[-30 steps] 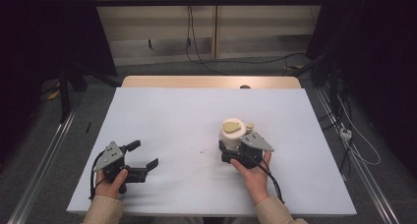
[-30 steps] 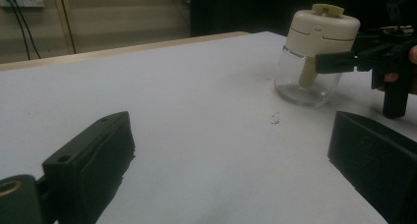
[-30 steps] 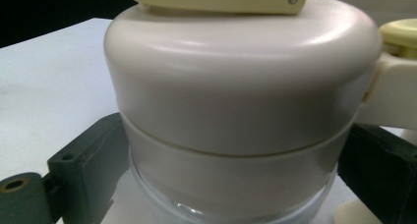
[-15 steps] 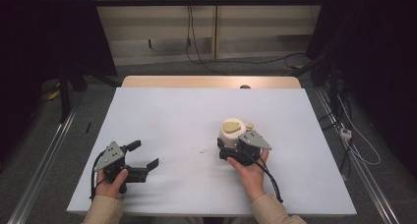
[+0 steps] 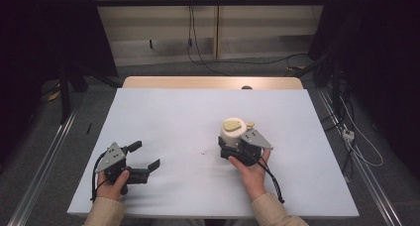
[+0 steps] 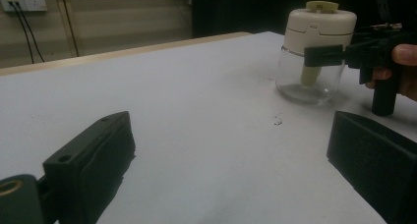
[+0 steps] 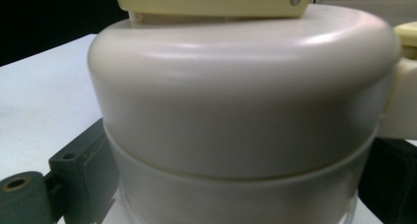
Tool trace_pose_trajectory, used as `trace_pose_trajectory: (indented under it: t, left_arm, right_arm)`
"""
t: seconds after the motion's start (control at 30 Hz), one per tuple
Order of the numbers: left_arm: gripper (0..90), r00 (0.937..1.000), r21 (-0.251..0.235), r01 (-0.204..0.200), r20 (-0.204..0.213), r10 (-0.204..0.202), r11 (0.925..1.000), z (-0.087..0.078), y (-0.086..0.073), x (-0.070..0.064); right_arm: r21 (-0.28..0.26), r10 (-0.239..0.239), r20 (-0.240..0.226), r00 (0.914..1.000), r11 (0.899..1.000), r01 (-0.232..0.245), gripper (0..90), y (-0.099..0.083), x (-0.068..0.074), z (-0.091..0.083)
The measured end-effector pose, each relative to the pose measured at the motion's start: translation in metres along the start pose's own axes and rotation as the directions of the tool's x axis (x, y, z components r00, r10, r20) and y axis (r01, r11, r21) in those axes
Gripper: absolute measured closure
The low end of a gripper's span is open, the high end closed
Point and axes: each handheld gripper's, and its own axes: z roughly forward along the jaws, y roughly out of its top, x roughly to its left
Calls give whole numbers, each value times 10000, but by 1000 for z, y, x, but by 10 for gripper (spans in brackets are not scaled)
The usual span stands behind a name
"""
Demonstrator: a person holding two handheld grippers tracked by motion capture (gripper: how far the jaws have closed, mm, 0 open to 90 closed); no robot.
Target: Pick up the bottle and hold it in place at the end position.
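A jar [image 5: 233, 132] with a clear glass body, a white lid and a pale yellow top piece stands upright right of the table's middle. My right gripper [image 5: 232, 140] comes at it from the near side, one black jaw on each side just under the lid, shut on it. In the right gripper view the jar [image 7: 246, 101] sits between the jaws of that gripper [image 7: 236, 184]. The left gripper view shows the jar [image 6: 314, 52] with the right gripper [image 6: 327, 57] at its side. My left gripper [image 5: 145, 155] [image 6: 231, 155] rests open and empty at the near left.
The white table [image 5: 173, 117] has a wooden far edge. A small dark speck [image 5: 204, 151] [image 6: 278, 120] lies on it left of the jar. Cables trail from both grippers toward the person. Dark floor, rails and wall cables surround the table.
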Motion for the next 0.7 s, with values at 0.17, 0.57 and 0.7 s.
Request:
trace_pose_trajectory:
  t: [0.17, 0.57, 0.7]
  left_arm:
    - [34, 10000, -29, 33, -16, -33, 10000, -1, 0, 0]
    - [34, 10000, -73, -24, -36, 24, 10000, -1, 0, 0]
    - [34, 10000, -170, -9, -41, 8, 9999, -2, 1, 0]
  right_arm:
    - [-179, 57, -119, 9999, 9998, -59, 55, -1, 2, 2]
    - [-584, 3, -611, 9981, 9983, -39, 55, 11, 4, 7]
    - [-652, -24, -848, 9964, 9979, -32, 55, 13, 6, 12]
